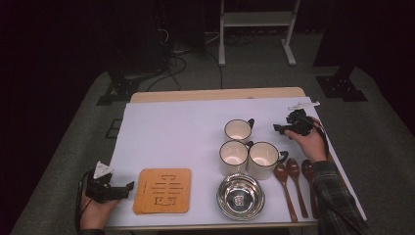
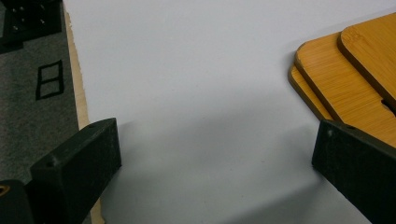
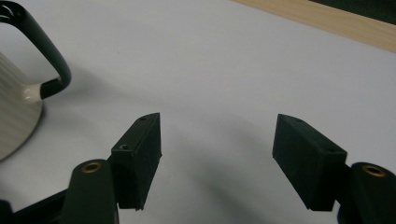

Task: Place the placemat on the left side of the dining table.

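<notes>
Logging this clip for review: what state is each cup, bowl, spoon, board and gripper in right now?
Three cups: upright, empty.
Steel bowl: upright, empty.
Three wooden spoons: lying side by side on the sheet.
Bamboo boards: stacked flat.
Left gripper: open, holding nothing.
Right gripper: open, holding nothing, beside a cup's handle.

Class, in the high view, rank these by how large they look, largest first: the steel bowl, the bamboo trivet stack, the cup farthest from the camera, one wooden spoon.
1. Bamboo trivet stack
2. Steel bowl
3. Wooden spoon: longer than the cup is wide, but far slimmer, so this place is unsure.
4. Farthest cup, which distance also shrinks.
</notes>
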